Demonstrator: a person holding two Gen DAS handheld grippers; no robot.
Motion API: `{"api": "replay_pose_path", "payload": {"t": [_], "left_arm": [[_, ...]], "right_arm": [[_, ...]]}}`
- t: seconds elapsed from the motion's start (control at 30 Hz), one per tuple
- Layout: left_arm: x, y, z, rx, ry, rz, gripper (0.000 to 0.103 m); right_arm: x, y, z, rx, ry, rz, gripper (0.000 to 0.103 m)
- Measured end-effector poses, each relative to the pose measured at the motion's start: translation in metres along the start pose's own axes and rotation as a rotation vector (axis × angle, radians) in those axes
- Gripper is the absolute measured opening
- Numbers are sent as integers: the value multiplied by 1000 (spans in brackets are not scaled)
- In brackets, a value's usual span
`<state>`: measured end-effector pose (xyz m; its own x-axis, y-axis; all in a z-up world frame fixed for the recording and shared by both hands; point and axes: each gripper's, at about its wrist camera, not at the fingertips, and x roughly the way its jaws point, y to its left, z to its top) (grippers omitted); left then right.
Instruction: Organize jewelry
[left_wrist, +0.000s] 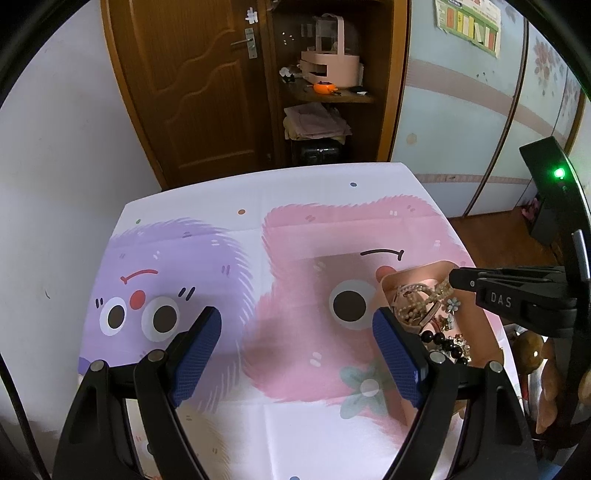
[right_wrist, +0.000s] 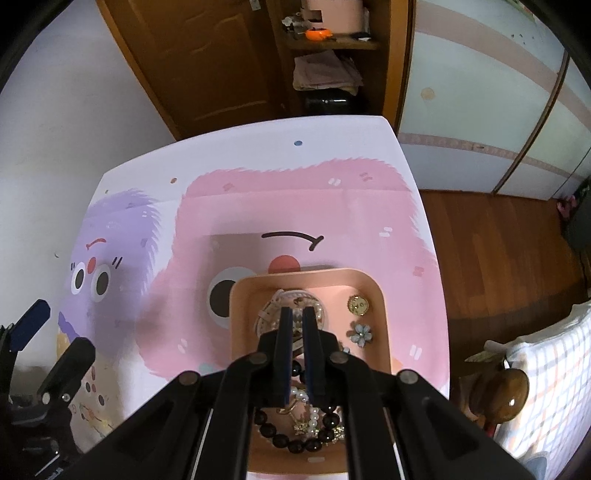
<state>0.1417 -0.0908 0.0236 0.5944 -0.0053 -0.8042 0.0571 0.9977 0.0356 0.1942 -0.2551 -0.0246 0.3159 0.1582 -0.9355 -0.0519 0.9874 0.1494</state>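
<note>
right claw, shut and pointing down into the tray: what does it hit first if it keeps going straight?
Likely the tangle of pale bead strands piled in the pink tray, directly past the right claw. Depth is unclear; it may already be touching them.

Tray (right_wrist: 373, 291) sits on worktop (right_wrist: 258, 155), near its right edge. In tray: watch (right_wrist: 271, 306) at back-left, round brooch (right_wrist: 357, 305) back-right w/ flower brooch (right_wrist: 361, 333) just in front; bead bracelet (right_wrist: 295, 435) & pearl strand (right_wrist: 312, 413) at front.
</note>
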Motion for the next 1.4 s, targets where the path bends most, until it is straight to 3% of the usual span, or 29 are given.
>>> {"api": "replay_pose_path", "payload": {"t": [0.2, 0.27, 0.33, 0.73, 1.07, 1.4], "left_arm": [[5, -3, -2, 9, 14, -12, 88], [6, -6, -3, 12, 15, -15, 93], [7, -8, -4, 22, 18, -20, 94], [13, -21, -24, 22, 73, -11, 99], [1, -23, -55, 4, 55, 33, 99], [-22, -17, -82, -47, 39, 69, 99]], "right_arm": [[10, -4, -4, 21, 37, -2, 11], [11, -4, -7, 27, 44, 5, 28], [12, -5, -10, 36, 46, 14, 34], [-8, -9, -40, 47, -31, 18, 34], [-19, -13, -92, 71, -94, -40, 34], [-35, -10, -121, 103, -84, 2, 34]]}}
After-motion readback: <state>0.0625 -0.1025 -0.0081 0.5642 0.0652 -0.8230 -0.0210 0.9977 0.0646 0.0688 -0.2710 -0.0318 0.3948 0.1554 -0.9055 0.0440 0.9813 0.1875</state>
